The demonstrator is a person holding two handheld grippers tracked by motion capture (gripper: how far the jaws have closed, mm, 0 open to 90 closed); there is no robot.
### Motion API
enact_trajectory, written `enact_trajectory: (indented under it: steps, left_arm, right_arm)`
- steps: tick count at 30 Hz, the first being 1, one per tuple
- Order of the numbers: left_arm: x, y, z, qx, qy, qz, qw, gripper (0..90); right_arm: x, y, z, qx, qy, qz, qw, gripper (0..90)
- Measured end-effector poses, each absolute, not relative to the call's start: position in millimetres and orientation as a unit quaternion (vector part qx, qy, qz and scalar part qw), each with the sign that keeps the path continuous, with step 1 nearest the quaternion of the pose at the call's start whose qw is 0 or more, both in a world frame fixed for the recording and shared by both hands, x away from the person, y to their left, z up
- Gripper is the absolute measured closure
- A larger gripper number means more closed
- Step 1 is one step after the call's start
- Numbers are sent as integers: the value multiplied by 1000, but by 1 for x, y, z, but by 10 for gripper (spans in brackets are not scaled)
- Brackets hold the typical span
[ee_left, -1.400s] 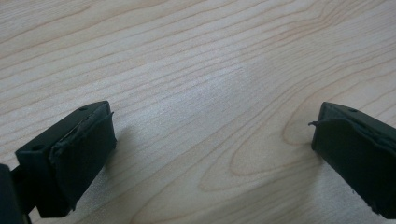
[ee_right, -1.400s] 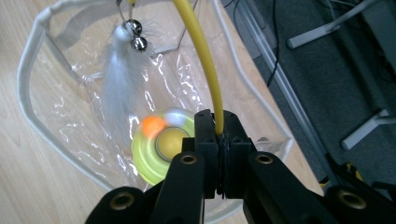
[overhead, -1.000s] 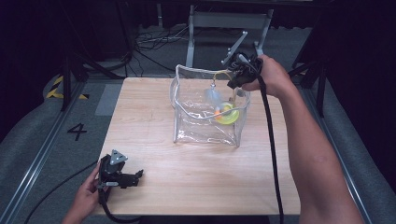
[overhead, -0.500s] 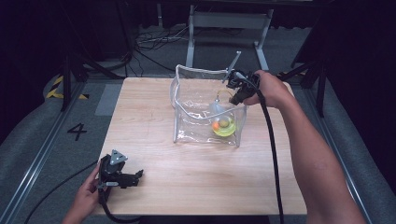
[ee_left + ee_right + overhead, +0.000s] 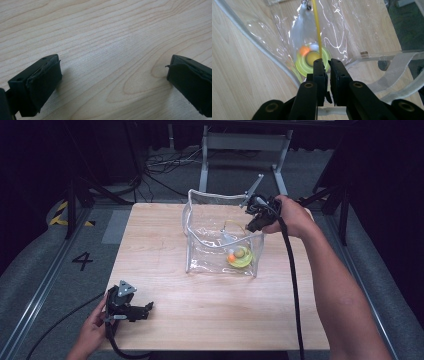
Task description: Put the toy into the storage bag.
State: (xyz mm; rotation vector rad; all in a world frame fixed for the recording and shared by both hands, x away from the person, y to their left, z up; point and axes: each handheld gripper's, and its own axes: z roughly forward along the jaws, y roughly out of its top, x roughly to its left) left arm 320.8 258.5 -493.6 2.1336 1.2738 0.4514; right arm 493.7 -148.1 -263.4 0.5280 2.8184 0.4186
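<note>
The right gripper [image 5: 248,222] hangs over the open top of a clear plastic bag [image 5: 200,227] standing on the wooden table [image 5: 210,315], its jaws nearly together and just starting to part, with a thin yellow wand [image 5: 317,27] rising from between them. The wand's white feather [image 5: 303,25] dangles above a yellow-green round toy [image 5: 312,61] on the bag's floor. The left gripper [image 5: 145,309] rests near the table's front left corner, jaws wide and empty.

A light wooden table [image 5: 210,320] stands on grey carpet [image 5: 40,270]. A black "4" [image 5: 82,261] is marked on the floor beside its left edge, yellow-black tape [image 5: 62,215] off its far left corner, and a grey metal frame [image 5: 245,142] with cables [image 5: 165,162] beyond its far edge.
</note>
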Motion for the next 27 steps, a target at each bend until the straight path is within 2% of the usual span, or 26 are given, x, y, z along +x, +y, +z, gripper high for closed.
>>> enact_trajectory:
  steps: [6, 8, 11, 14, 15, 17, 19, 21, 27]
  left_arm:
    - [321, 259, -494, 805, 480, 171, 304, 0]
    - [321, 259, -494, 805, 481, 170, 303, 0]
    - [321, 259, -494, 805, 481, 170, 303, 0]
    - [321, 258, -494, 805, 481, 170, 303, 0]
    - [321, 258, -494, 805, 481, 170, 303, 0]
    - [321, 259, -494, 805, 481, 170, 303, 0]
    - [321, 258, -494, 805, 481, 170, 303, 0]
    - [321, 259, -494, 805, 481, 170, 303, 0]
    - [321, 258, -494, 805, 481, 170, 303, 0]
  right_arm:
    - [489, -154, -257, 184, 956, 179, 142, 757]
    - [485, -158, -252, 189, 948, 205, 154, 691]
    - [481, -161, -249, 187, 944, 217, 162, 692]
    - [473, -167, -243, 186, 936, 238, 180, 650]
    - [469, -172, -240, 186, 932, 247, 188, 612]
    - [467, -174, -239, 189, 930, 249, 192, 603]
    - [461, -182, -235, 193, 925, 254, 207, 526]
    - [459, -185, -234, 196, 922, 258, 211, 509]
    - [443, -209, -229, 219, 906, 275, 236, 372]
